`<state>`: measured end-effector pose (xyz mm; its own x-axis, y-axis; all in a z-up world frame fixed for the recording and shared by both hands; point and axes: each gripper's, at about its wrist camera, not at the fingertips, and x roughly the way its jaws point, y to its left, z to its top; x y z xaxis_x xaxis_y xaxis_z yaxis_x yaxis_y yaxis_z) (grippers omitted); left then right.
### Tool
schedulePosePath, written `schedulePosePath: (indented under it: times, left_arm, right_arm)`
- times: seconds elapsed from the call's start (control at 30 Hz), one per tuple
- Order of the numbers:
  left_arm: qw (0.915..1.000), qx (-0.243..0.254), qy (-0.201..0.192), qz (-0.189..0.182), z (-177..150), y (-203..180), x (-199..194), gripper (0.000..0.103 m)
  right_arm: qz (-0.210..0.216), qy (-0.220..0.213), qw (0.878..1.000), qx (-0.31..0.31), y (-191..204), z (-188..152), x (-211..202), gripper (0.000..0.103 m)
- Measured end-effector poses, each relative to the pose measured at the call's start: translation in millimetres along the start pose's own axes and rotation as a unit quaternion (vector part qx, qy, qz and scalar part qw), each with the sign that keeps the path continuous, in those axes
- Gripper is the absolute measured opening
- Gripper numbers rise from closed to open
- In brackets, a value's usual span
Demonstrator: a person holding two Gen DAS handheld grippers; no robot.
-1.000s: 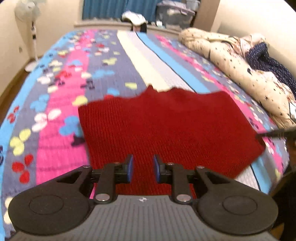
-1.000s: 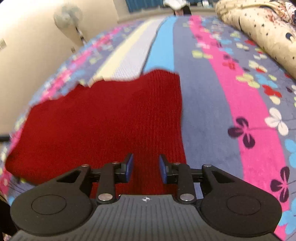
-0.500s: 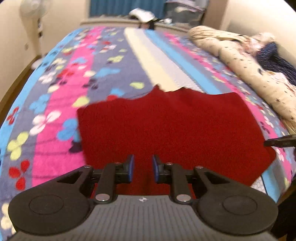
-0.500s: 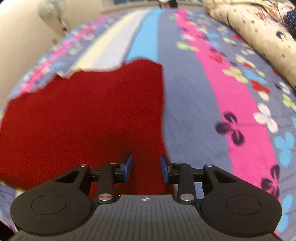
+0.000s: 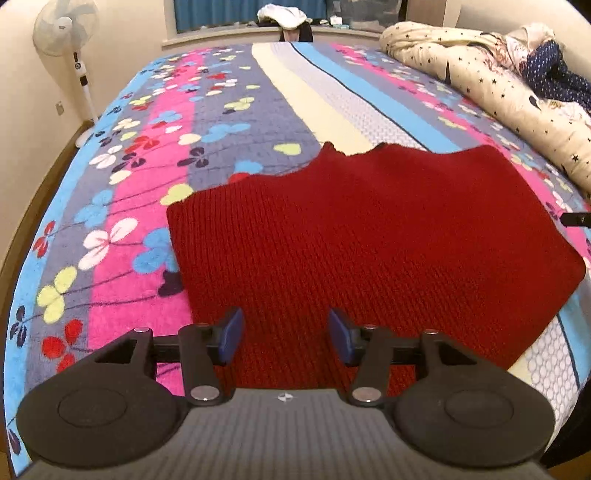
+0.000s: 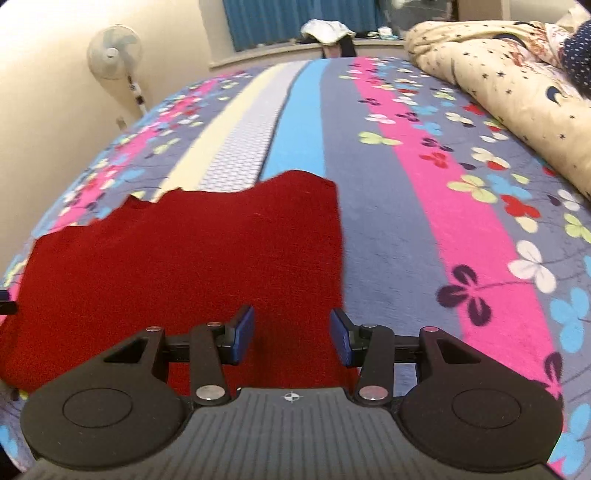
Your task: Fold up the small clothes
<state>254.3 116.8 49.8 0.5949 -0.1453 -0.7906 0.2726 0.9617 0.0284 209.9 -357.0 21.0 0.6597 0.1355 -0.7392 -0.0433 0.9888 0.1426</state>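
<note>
A small red knitted garment (image 5: 369,236) lies spread flat on the striped flowered bedspread (image 5: 147,155). My left gripper (image 5: 286,339) hovers over the garment's near left part; its jaws are opening and the blue pads (image 5: 231,334) grip nothing, with only the flat knit beneath them. In the right wrist view the same garment (image 6: 192,258) fills the left half. My right gripper (image 6: 291,338) stands over its near right edge, jaws opening, pads clear of the cloth. A tip of the right gripper (image 5: 574,218) shows at the far right of the left wrist view.
A rolled cream star-print quilt (image 5: 480,85) with a dark blue dotted cloth (image 5: 554,74) lies along the bed's right side. A white standing fan (image 5: 68,33) is by the left wall. Clothes (image 5: 282,16) are heaped on the sill past the bed.
Both grippers have spread their jaws wider than in the earlier frames. The left gripper has shifted a little over the garment. The garment lies flat as before.
</note>
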Motion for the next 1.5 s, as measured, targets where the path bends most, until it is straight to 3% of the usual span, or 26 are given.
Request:
schedulePosePath:
  times: [0.63, 0.87, 1.0, 1.07, 1.1, 1.17, 1.2, 1.27, 1.5]
  left_arm:
    - [0.9999, -0.013, -0.008, 0.006, -4, 17, 1, 0.057]
    - [0.9938, -0.079, -0.076, 0.013, 0, 48, -43, 0.057]
    - [0.9897, -0.099, -0.099, 0.03, 1, 62, -77, 0.058]
    - [0.986, -0.116, -0.113, 0.037, -9, 68, -87, 0.065]
    - [0.9838, -0.13, -0.117, 0.04, -17, 71, -88, 0.065]
    - [0.9821, -0.162, -0.078, 0.056, -25, 78, -81, 0.065]
    - [0.979, -0.176, -0.084, 0.061, -25, 81, -82, 0.065]
    - [0.9769, -0.18, -0.092, 0.069, -23, 85, -84, 0.065]
    - [0.9748, -0.199, -0.061, 0.08, -26, 102, -75, 0.065]
  right_arm:
    - [0.033, -0.003, 0.998, -0.057, 41, -3, -1, 0.047]
    - [0.059, -0.044, 0.996, -0.047, 67, -2, -14, 0.047]
    - [0.066, -0.099, 0.992, -0.04, 104, -13, -29, 0.047]
    - [0.065, -0.109, 0.991, -0.036, 126, -23, -32, 0.047]
    - [0.068, -0.109, 0.991, -0.034, 137, -28, -31, 0.047]
    - [0.076, -0.106, 0.991, -0.041, 161, -38, -30, 0.047]
    - [0.078, -0.104, 0.99, -0.052, 173, -42, -28, 0.047]
    - [0.092, -0.099, 0.988, -0.08, 197, -52, -24, 0.047]
    - [0.15, -0.072, 0.968, -0.188, 276, -84, -10, 0.047]
